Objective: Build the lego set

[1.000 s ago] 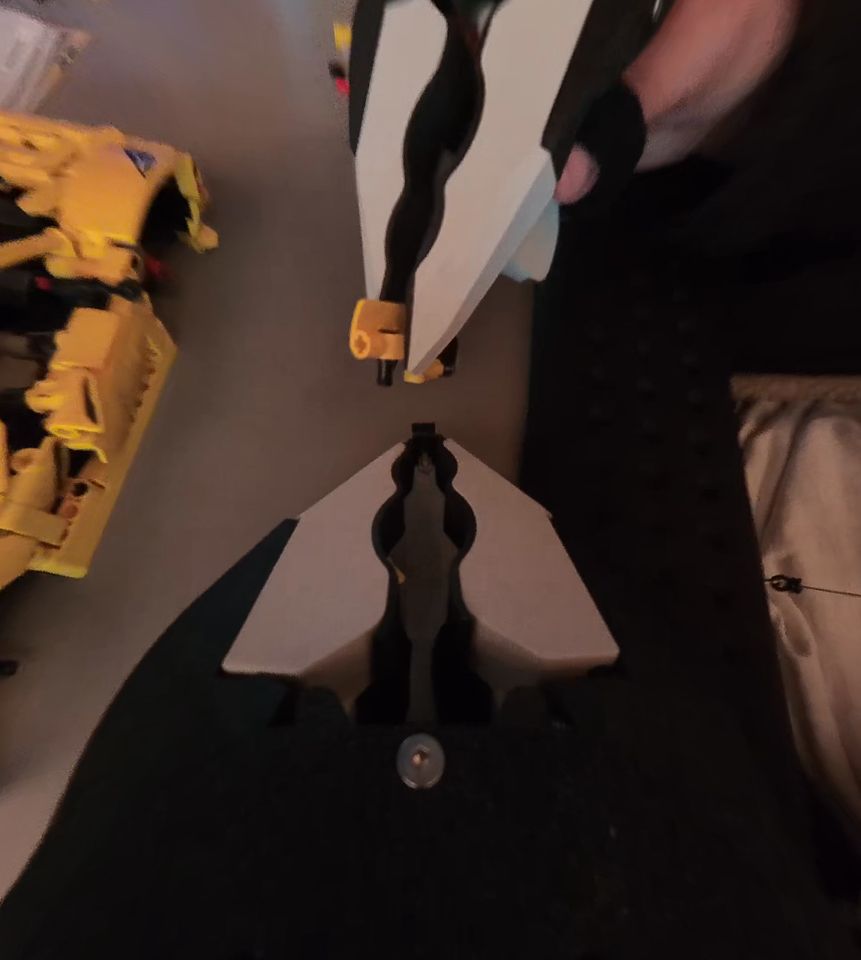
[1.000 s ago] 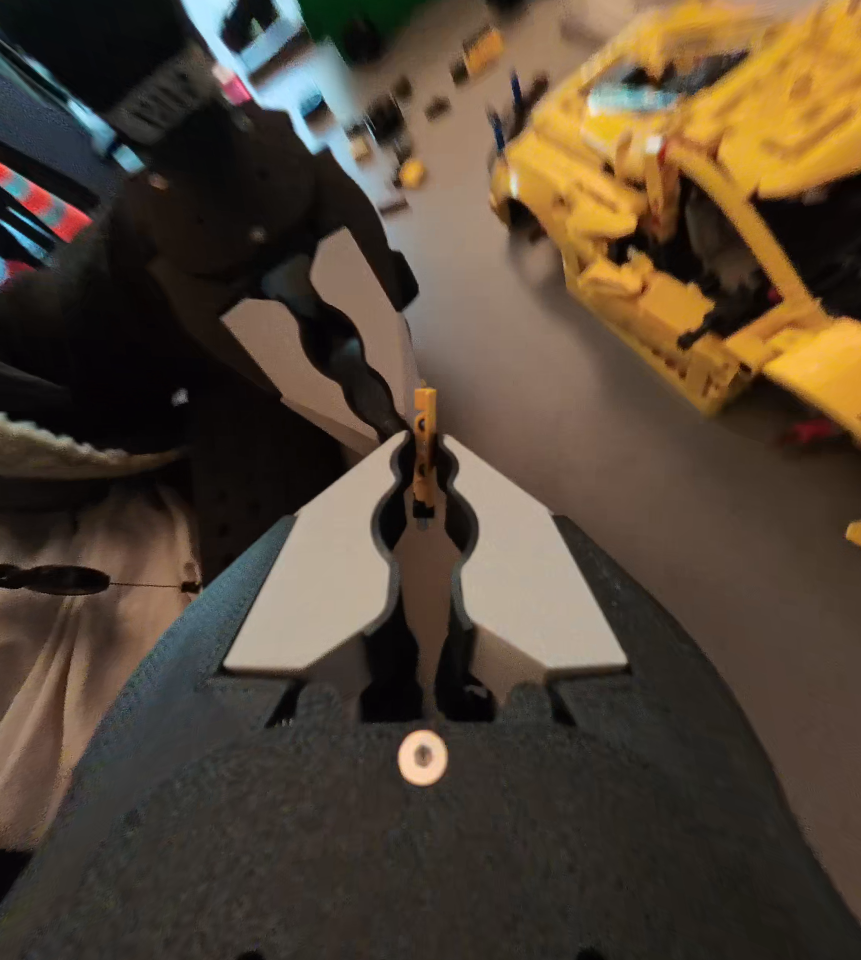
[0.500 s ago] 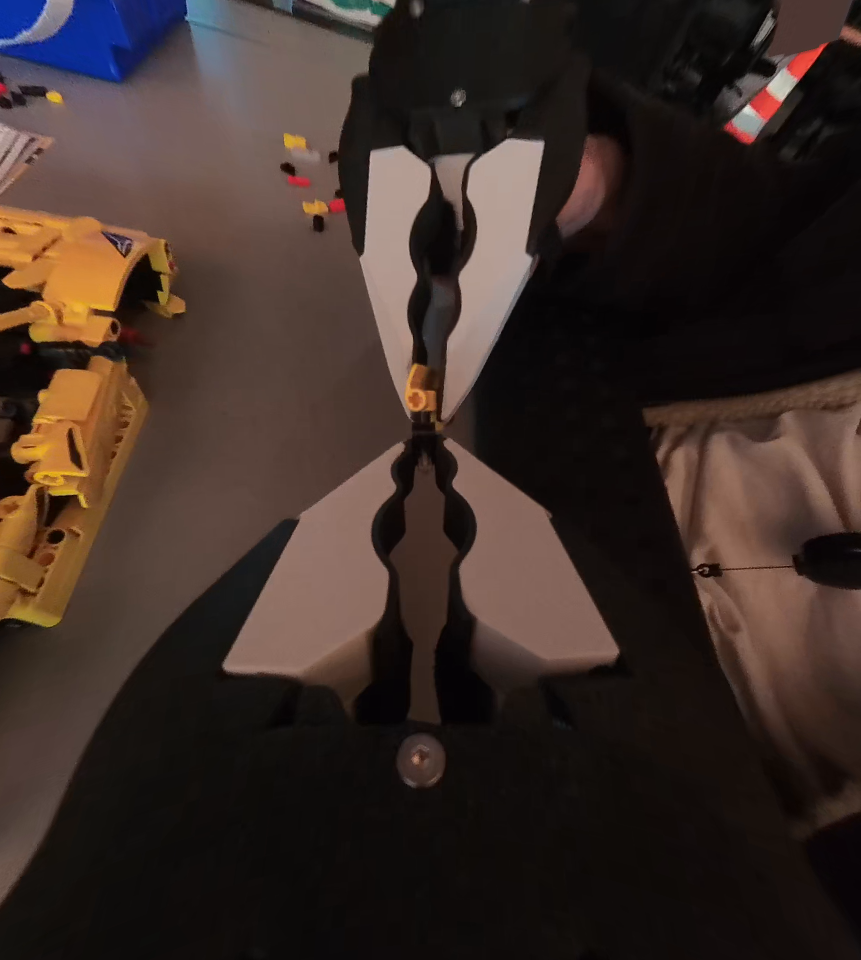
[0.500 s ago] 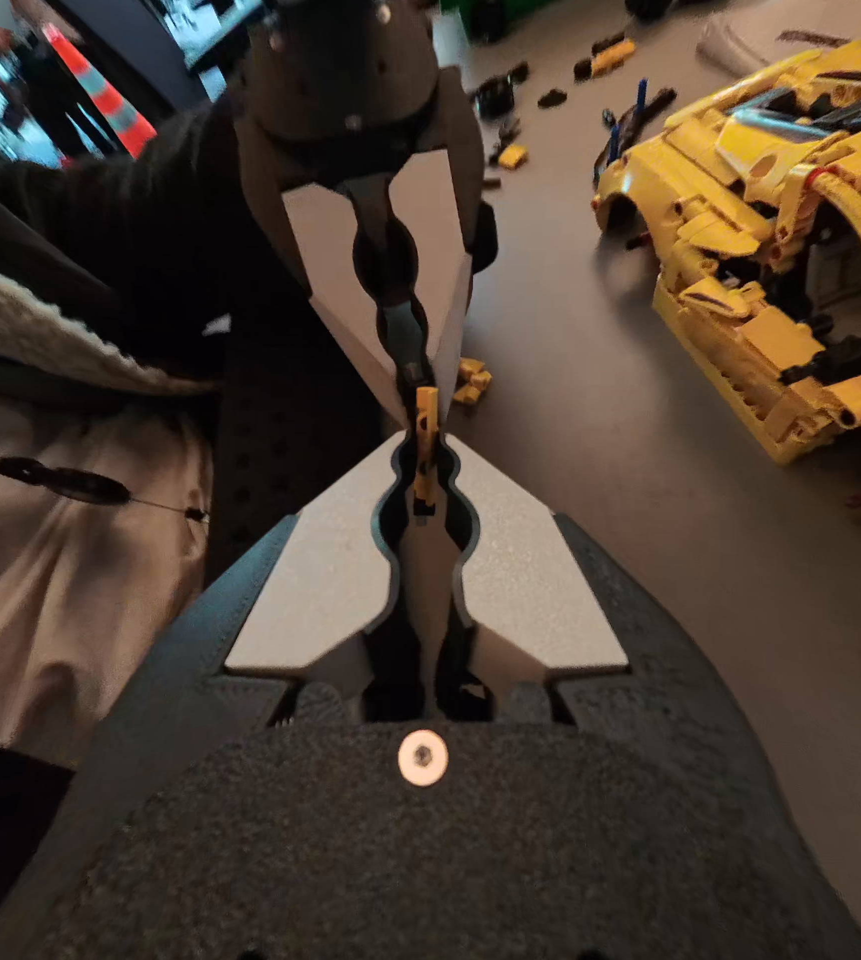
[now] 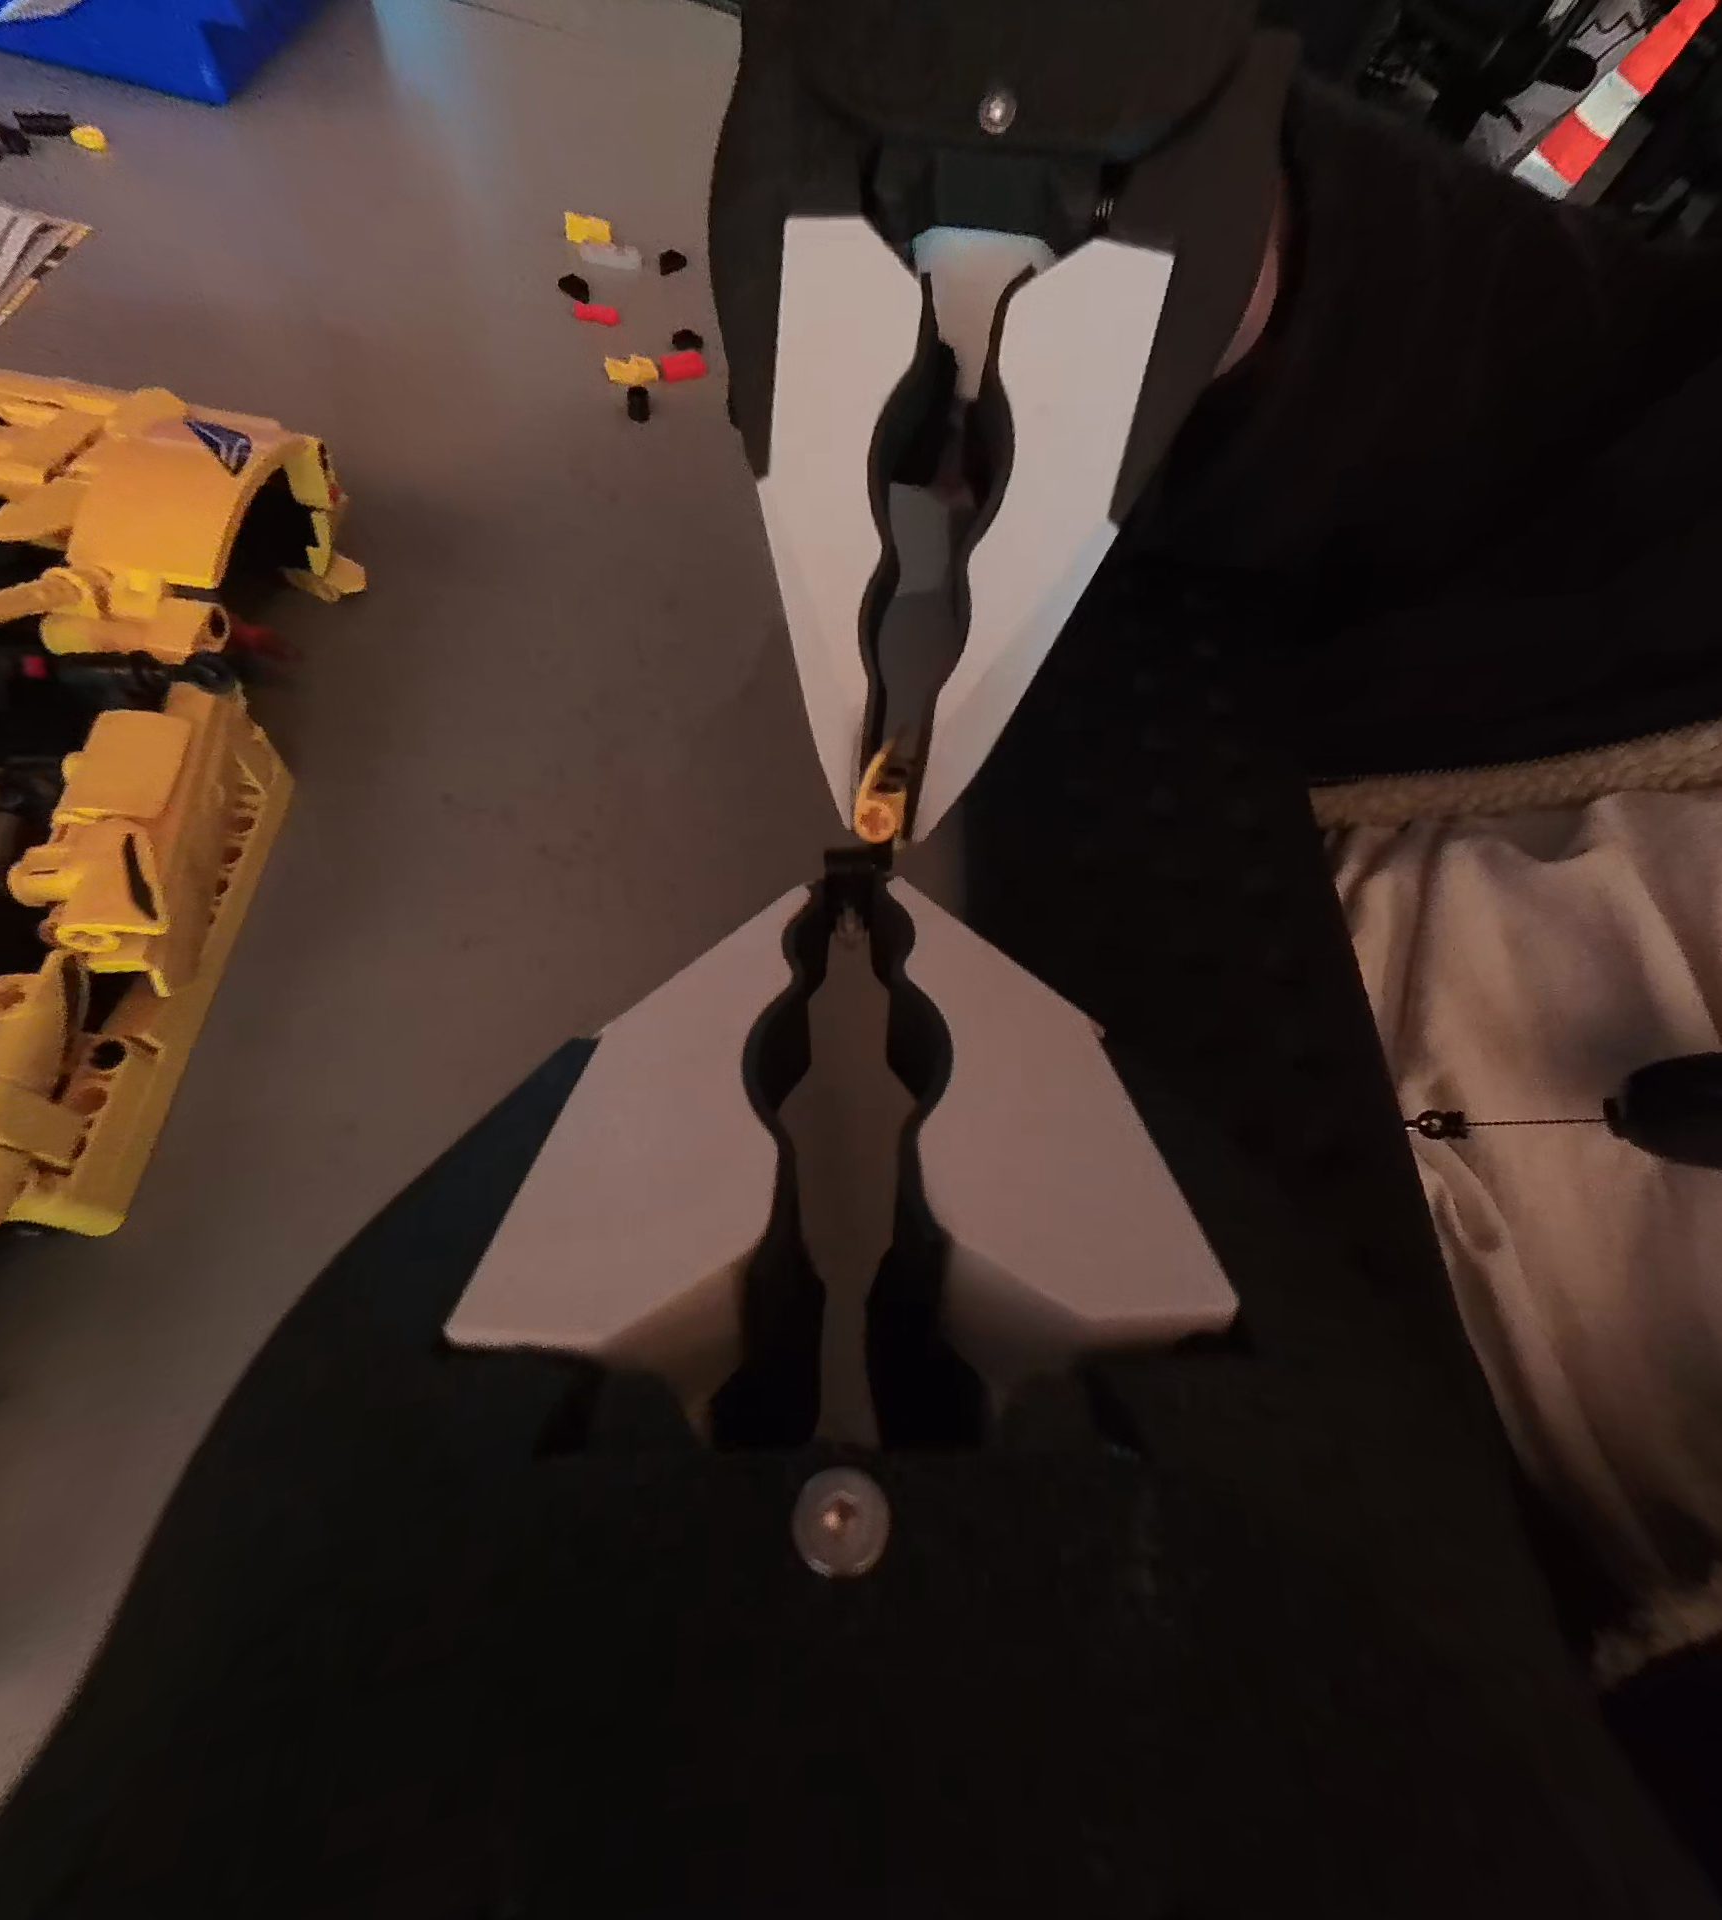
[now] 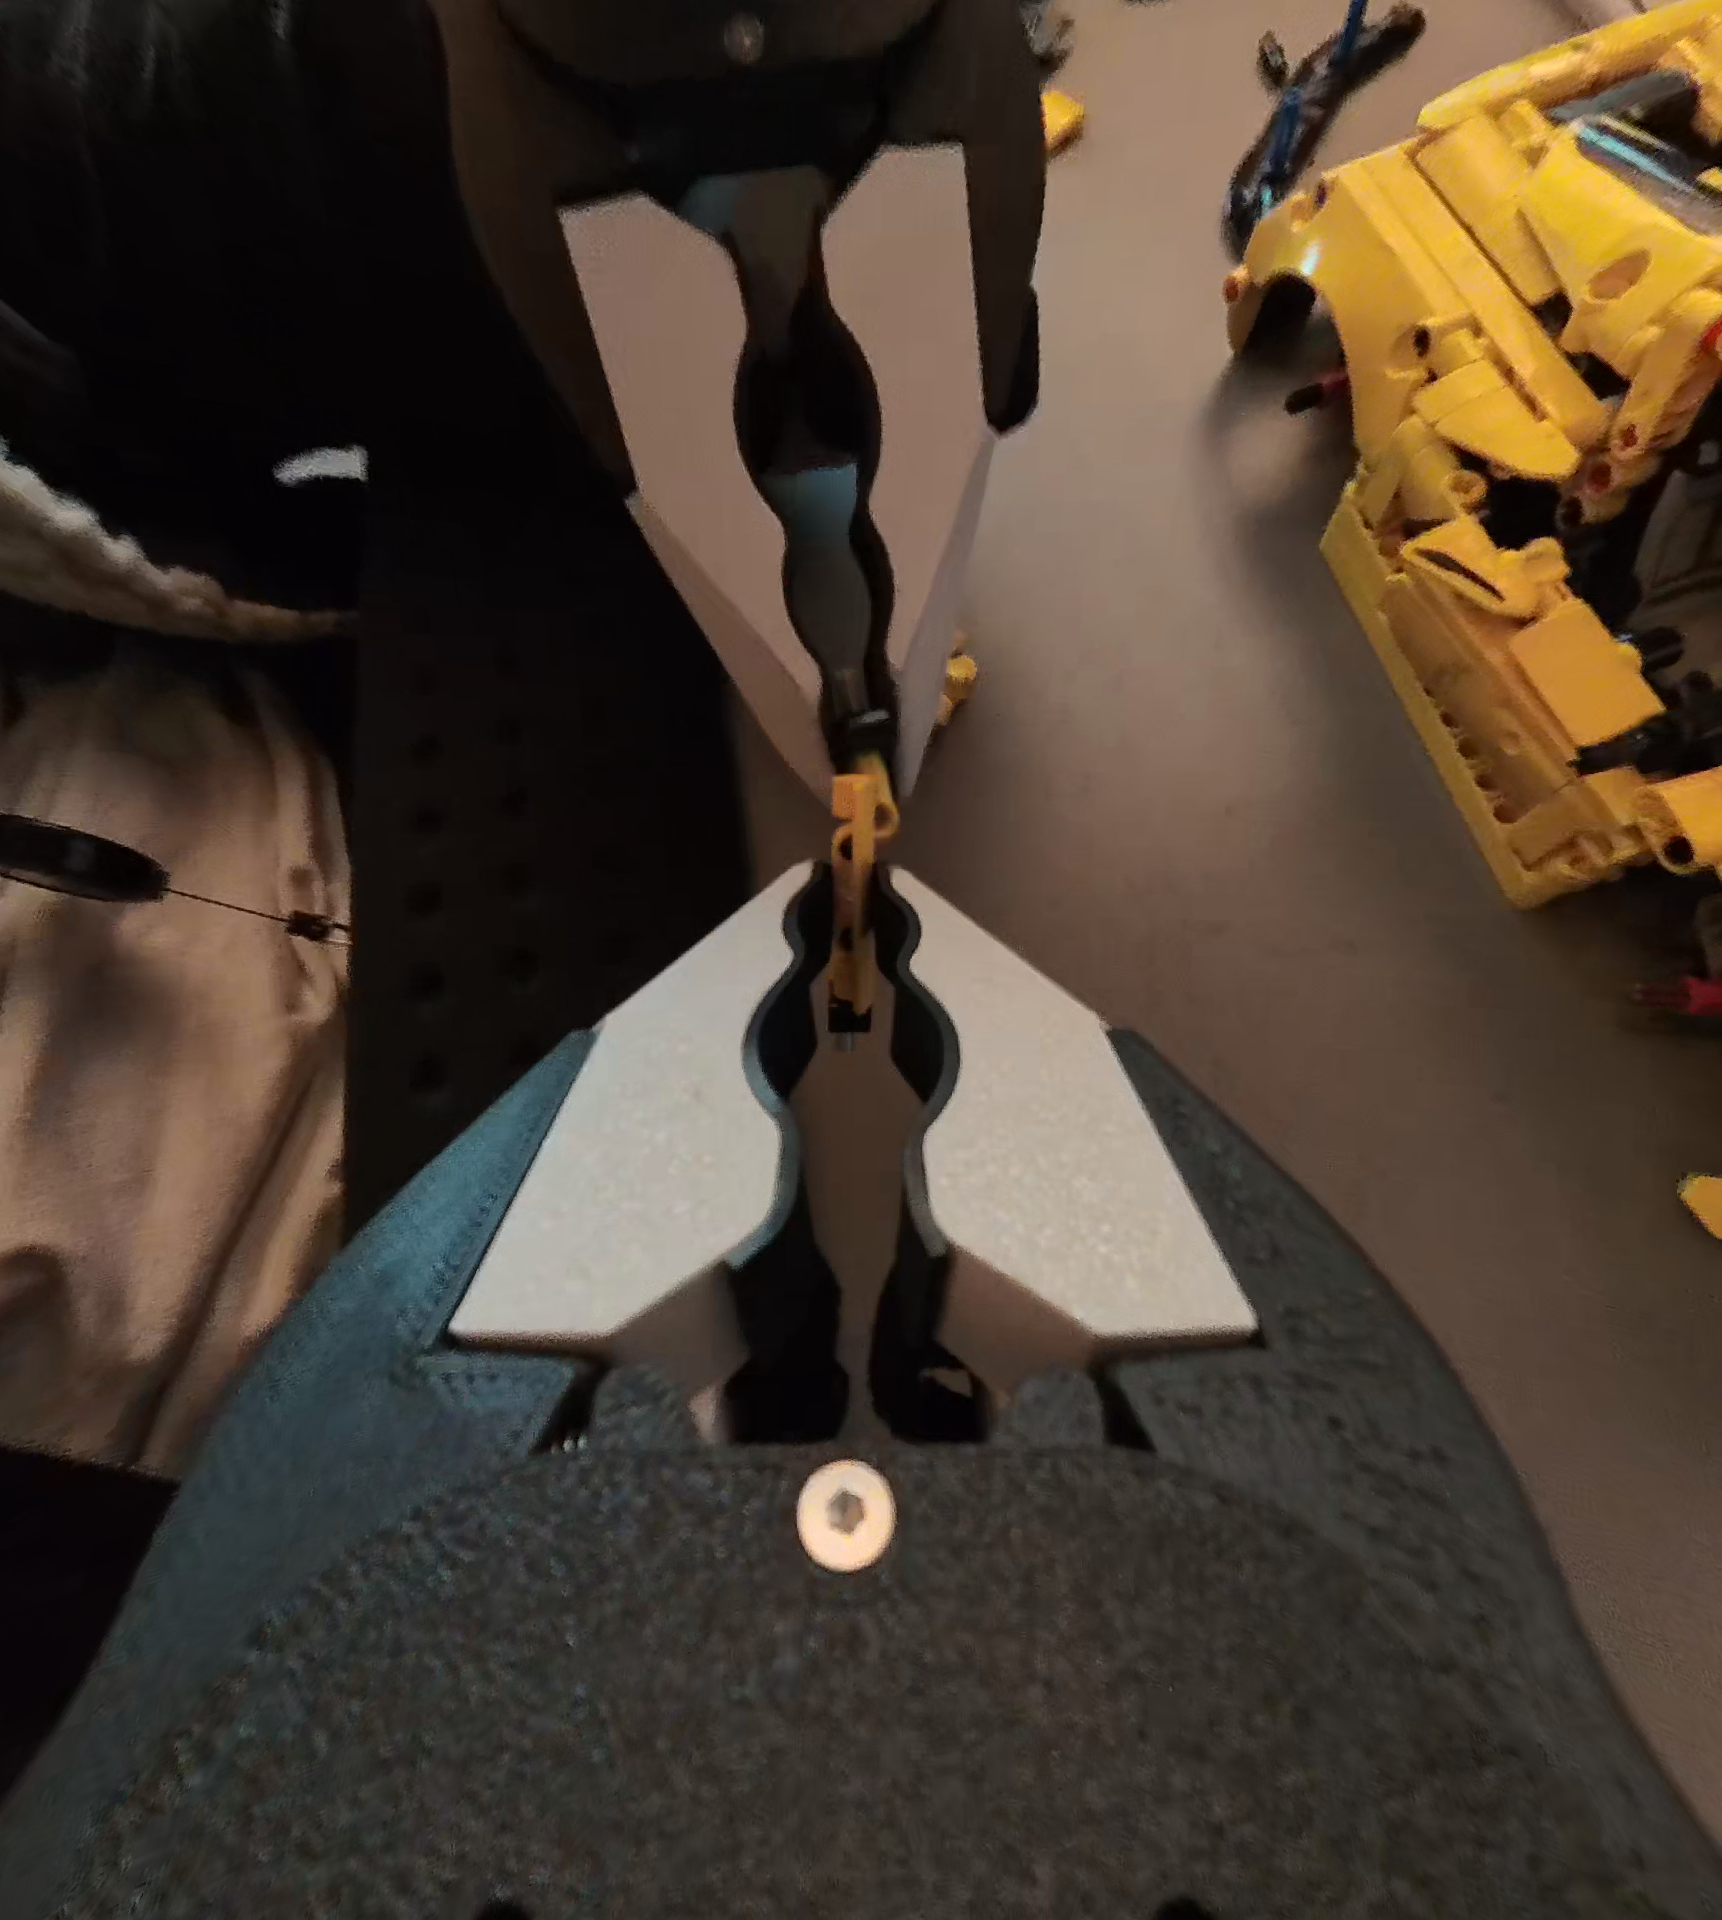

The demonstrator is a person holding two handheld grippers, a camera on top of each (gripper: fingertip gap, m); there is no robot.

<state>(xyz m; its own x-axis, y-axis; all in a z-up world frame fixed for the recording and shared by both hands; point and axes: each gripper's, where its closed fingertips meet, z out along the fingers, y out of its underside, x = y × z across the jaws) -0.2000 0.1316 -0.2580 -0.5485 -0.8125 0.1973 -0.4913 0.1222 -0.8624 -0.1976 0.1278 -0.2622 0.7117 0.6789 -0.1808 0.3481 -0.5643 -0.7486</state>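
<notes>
left wrist view: left gripper (image 5: 849, 888) pinches small black plastic peg (image 5: 849, 864), tip to tip with right gripper | right wrist view: right gripper (image 6: 852, 883) squeezes thin yellow plastic bar (image 6: 855, 914) beside big yellow lego car (image 6: 1605, 436) | step: joining peg and bar; next: line up, push gently

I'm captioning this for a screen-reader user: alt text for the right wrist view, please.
The right gripper, shut on a yellow lego connector, meets the left gripper tip to tip as it presents a black pin. A yellow lego car sits on the grey table.
</notes>
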